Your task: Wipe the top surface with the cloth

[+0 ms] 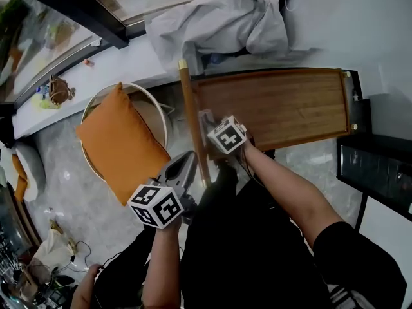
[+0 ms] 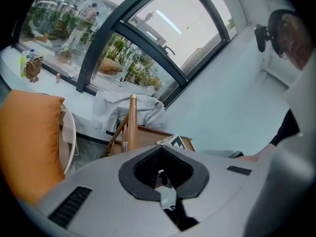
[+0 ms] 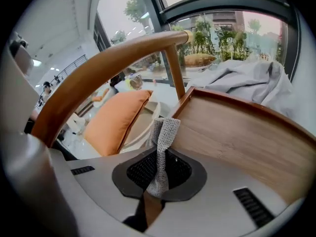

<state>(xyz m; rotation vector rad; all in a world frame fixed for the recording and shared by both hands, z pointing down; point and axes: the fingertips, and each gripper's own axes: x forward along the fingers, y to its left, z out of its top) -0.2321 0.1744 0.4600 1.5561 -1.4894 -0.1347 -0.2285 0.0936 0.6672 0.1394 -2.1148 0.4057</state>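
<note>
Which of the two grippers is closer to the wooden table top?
Right. The right gripper sits at the table top's edge, holding a cloth; the left gripper hangs off it, beside the orange cushion.

Overhead head view, gripper views toward window [image 2: 148, 33]

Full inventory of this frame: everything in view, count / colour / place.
Wooden top: 1, brown, in front of the person, bare.
Cloth: 1, grey knit, in the right gripper, near the top's left edge.
Wooden bar: 1, brown with a brass cap, along the top's left side.
Cushion: 1, orange, on the round chair.
Round chair: 1, white rim, left of the top.
Fabric heap: 1, light grey, on the white sill beyond the top.
Black frame: 1, right of the top.
Left gripper: grey, jaws together, empty, left of the top.
Right gripper: grey, jaws shut on the cloth.
Forearms: 2, bare.
</note>
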